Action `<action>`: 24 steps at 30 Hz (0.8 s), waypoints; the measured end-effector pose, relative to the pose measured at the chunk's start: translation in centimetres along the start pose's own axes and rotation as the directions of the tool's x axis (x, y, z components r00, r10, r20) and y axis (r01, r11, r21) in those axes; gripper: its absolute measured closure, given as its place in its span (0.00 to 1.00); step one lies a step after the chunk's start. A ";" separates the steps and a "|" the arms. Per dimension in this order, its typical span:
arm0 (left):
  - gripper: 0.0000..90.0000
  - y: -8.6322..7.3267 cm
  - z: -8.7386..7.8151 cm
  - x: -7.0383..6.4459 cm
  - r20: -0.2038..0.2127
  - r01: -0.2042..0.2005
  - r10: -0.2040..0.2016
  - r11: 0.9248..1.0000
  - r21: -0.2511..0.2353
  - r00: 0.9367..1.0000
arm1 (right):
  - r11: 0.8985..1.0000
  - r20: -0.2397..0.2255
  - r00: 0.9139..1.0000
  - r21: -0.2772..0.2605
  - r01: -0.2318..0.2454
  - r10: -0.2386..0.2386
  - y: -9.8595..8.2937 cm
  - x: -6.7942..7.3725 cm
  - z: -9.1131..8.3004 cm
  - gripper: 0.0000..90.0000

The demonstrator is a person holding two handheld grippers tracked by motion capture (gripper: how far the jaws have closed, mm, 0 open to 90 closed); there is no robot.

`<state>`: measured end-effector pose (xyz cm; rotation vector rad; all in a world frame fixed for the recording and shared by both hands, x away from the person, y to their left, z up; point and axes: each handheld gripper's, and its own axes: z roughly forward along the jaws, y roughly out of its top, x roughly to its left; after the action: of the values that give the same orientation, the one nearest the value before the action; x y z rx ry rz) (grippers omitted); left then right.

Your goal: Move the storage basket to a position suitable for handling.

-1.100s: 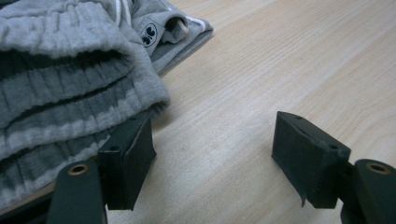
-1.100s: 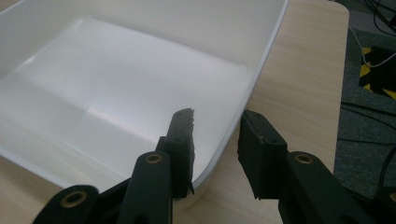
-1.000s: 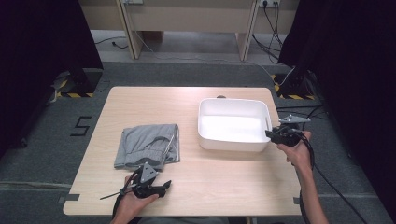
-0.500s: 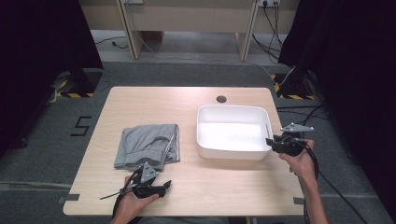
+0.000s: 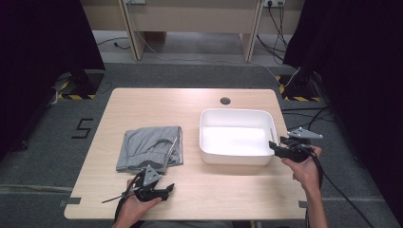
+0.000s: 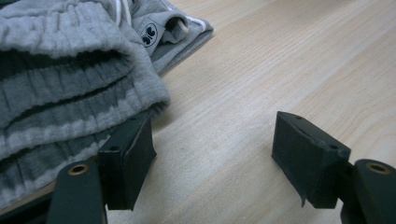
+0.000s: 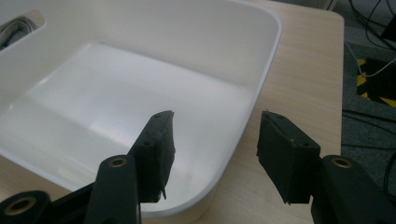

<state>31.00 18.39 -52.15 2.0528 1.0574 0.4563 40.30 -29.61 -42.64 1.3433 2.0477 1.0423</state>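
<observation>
A grey folded garment (image 5: 149, 146) lies on the left half of the wooden table (image 5: 157, 107). Its ribbed waistband (image 6: 60, 93) shows close up in the left gripper view. My left gripper (image 5: 164, 191) rests near the table's front edge, just below the garment. It is open (image 6: 215, 158), its left jaw against the cloth and bare wood between the jaws. A white empty tub (image 5: 233, 159) stands at the right. My right gripper (image 5: 274, 146) is open (image 7: 212, 158) astride the tub's right rim (image 7: 271, 51), one jaw inside and one outside.
A small dark round hole (image 5: 225, 100) sits in the tabletop behind the tub. Cables (image 5: 332, 185) trail off the right edge near my right forearm. Bare wood lies between the garment and the tub and along the back of the table.
The white tub has slid toward the near edge of the table, and the right gripper has come back with it. The left gripper and the garment have stayed put.
</observation>
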 end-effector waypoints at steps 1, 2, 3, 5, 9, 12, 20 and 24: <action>0.31 0.0 0.0 0.0 0.000 0.000 0.000 1.000 0.000 1.000 | 1.000 -0.004 1.000 -0.015 -0.007 0.007 0.2 0.2 -0.2 0.49; 0.31 0.0 0.0 0.0 0.000 0.000 0.000 1.000 0.000 1.000 | 1.000 -0.006 1.000 -0.025 -0.012 0.011 0.4 0.5 -0.3 0.48; 0.31 0.0 0.0 0.0 0.000 0.000 0.000 1.000 0.000 1.000 | 0.999 -0.015 1.000 -0.038 -0.012 0.012 0.5 0.8 -0.4 0.48; 0.31 0.0 0.0 0.0 0.000 0.000 0.000 1.000 0.000 1.000 | 0.999 -0.039 0.999 -0.048 -0.017 0.015 0.8 1.5 -0.5 0.47; 0.31 0.0 0.0 0.0 0.000 0.000 0.000 1.000 0.000 1.000 | 0.998 -0.102 0.995 -0.058 -0.026 0.020 1.1 3.4 0.3 0.45; 0.31 0.0 0.0 0.0 0.000 0.000 0.000 1.000 0.000 1.000 | 0.998 -0.134 0.991 -0.058 -0.014 0.006 1.1 4.9 1.0 0.44; 0.31 0.0 -0.1 0.0 0.002 -0.002 0.002 1.000 0.002 1.000 | 0.998 -0.195 0.980 -0.058 0.020 -0.031 1.4 8.4 1.6 0.43; 0.31 0.0 -0.1 0.0 0.005 -0.006 0.006 1.000 0.003 1.000 | 0.997 -0.233 0.972 -0.067 0.027 -0.042 1.6 9.9 1.5 0.42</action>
<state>30.93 18.47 -52.12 2.0593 1.0496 0.4524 38.31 -19.67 -42.07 1.1967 2.1759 1.2926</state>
